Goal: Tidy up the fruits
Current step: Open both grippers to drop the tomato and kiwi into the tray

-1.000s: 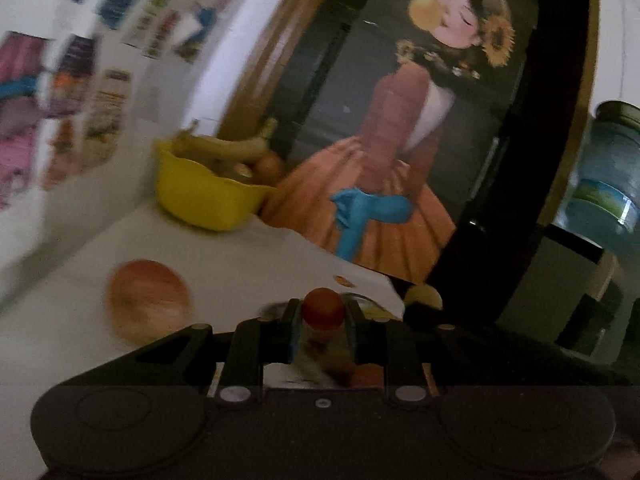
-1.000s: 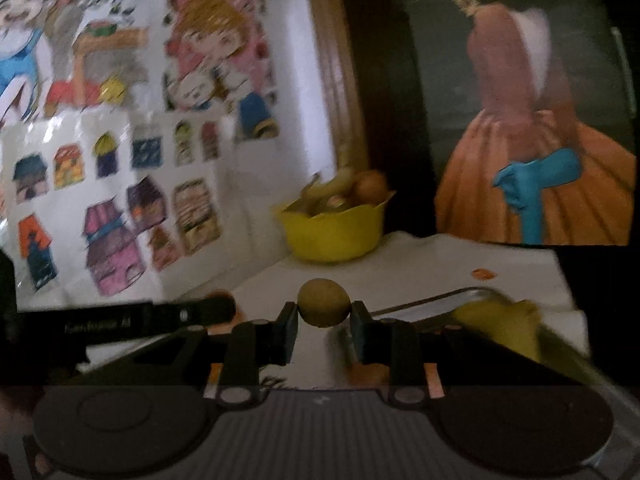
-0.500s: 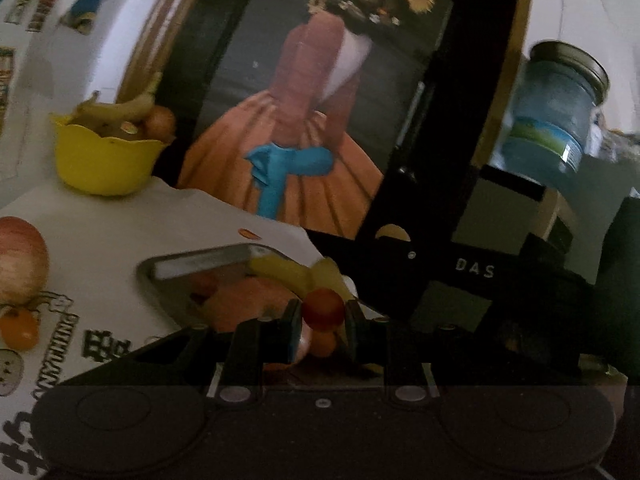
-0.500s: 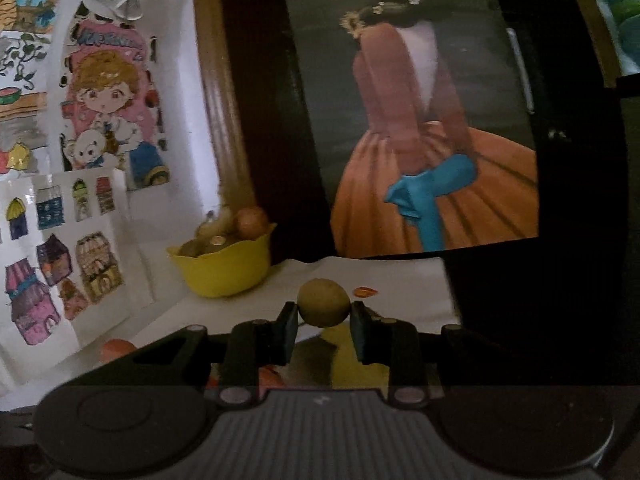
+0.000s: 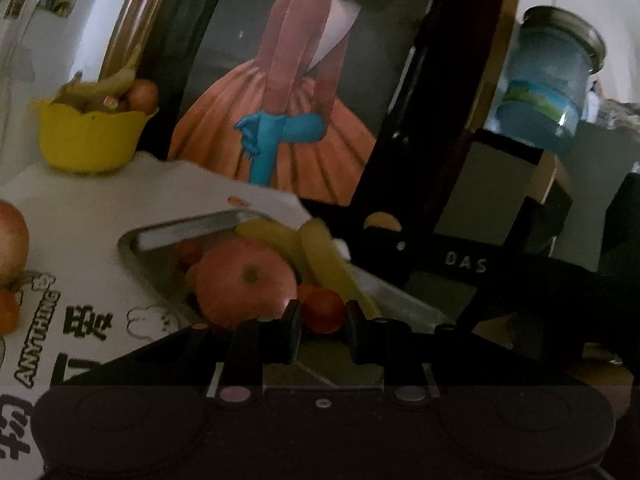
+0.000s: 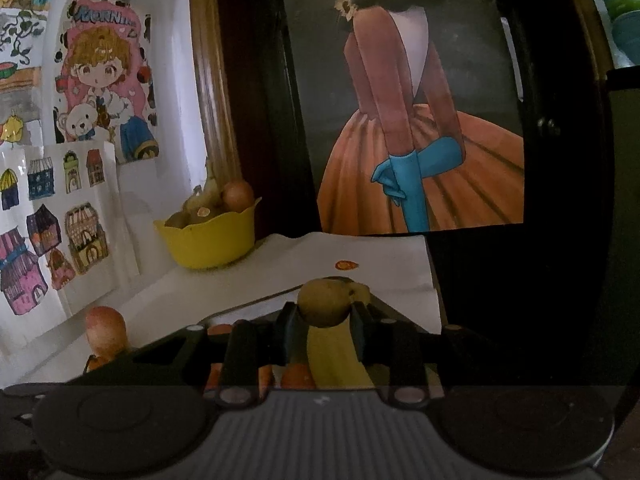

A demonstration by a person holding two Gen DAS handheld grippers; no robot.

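Left gripper (image 5: pixel 323 316): fingers clamped on a small red fruit (image 5: pixel 323 311), kind unclear, held over the near end of the metal tray (image 5: pixel 180 234).

Right gripper (image 6: pixel 323 314): fingers closed on a small brownish-green round fruit (image 6: pixel 323 303), above the same tray; the tray itself is almost wholly hidden behind the gripper body.

Tray contents, left view: large orange-red apple (image 5: pixel 246 280), two bananas (image 5: pixel 316 256), smaller orange pieces partly hidden behind the apple.

Loose on the white printed cloth (image 5: pixel 92 216): another apple (image 5: pixel 10 240), cut off by the frame edge.

Far corner: yellow bowl (image 6: pixel 208 236) of fruit, contents dim.

Background: poster of a figure in an orange dress (image 6: pixel 420 120); water jug (image 5: pixel 548 84), blurred.
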